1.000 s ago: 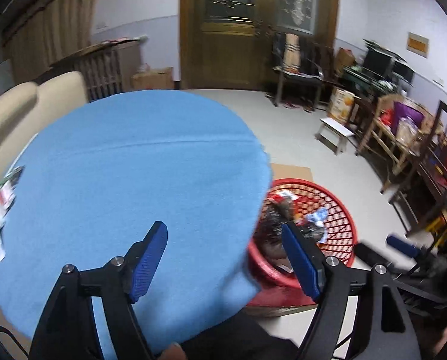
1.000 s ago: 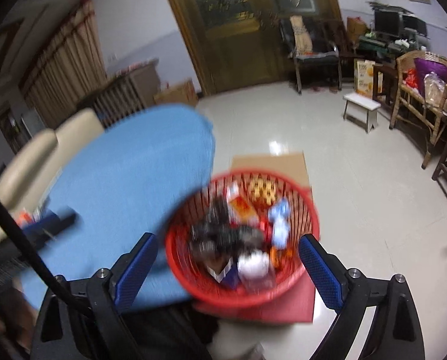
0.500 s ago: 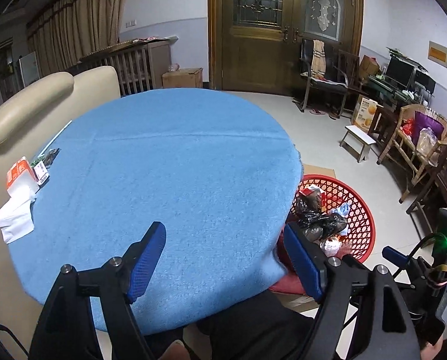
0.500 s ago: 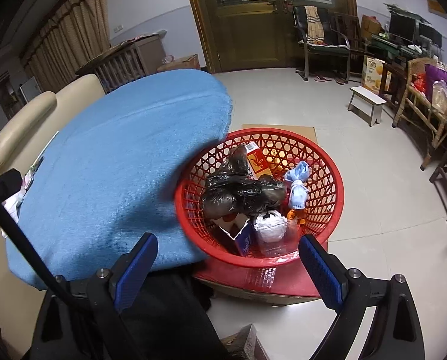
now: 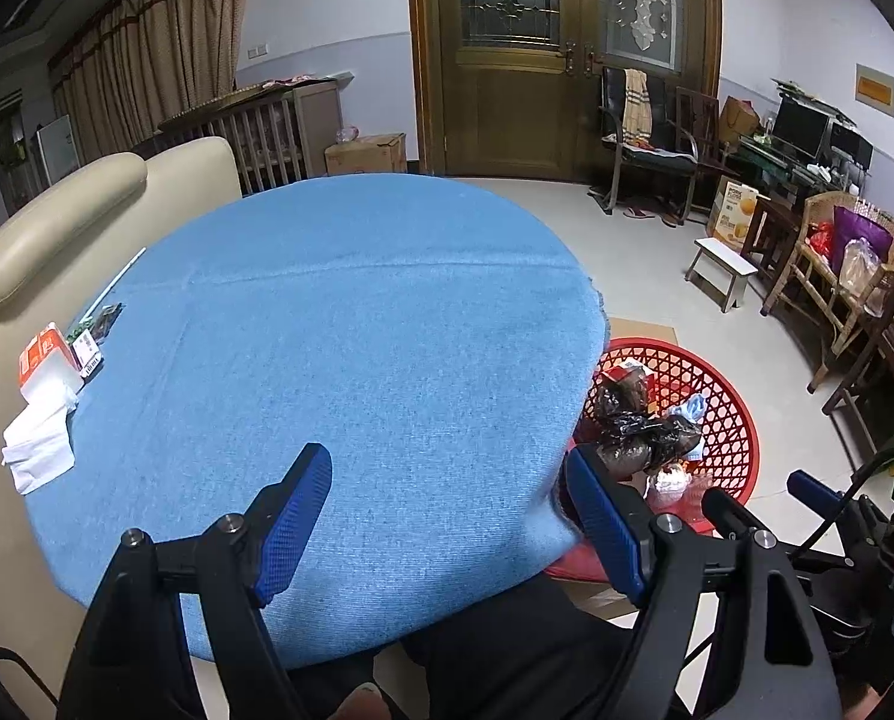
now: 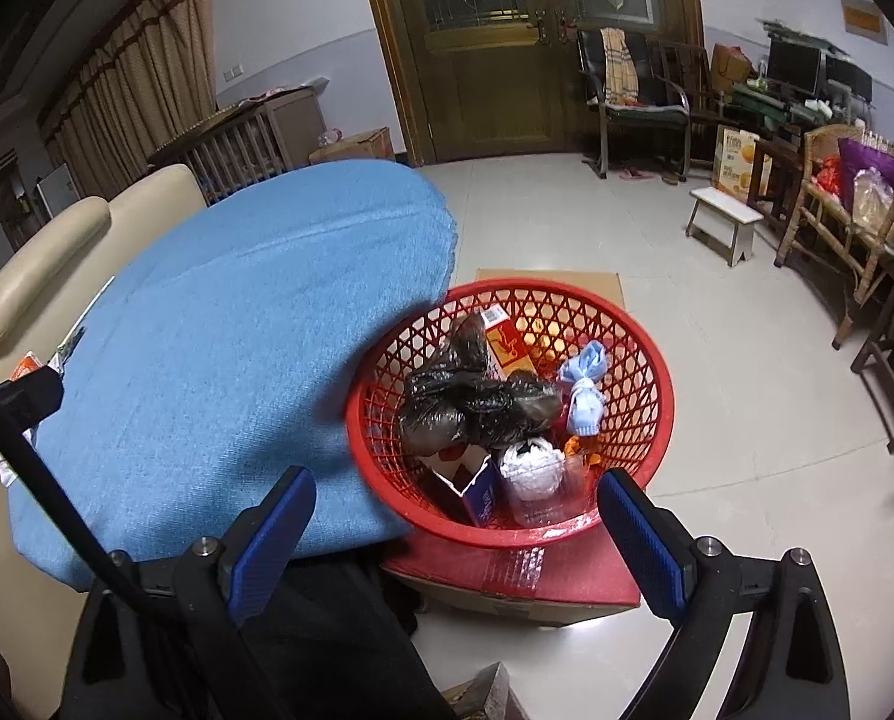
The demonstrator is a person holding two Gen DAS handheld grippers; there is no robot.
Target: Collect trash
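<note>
Trash is already gathered in the red basket (image 6: 510,531), white tissues (image 5: 39,450) are left on the worktop (image 5: 357,360), and both the left tool (image 5: 447,516) and right tool (image 6: 456,531) are held open, empty.

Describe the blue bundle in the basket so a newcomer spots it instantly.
Find the red basket on the floor right of the blue table. Inside, right of the black bag, lies the blue bundle. It is the only pale blue item there, pinched in the middle.
</note>
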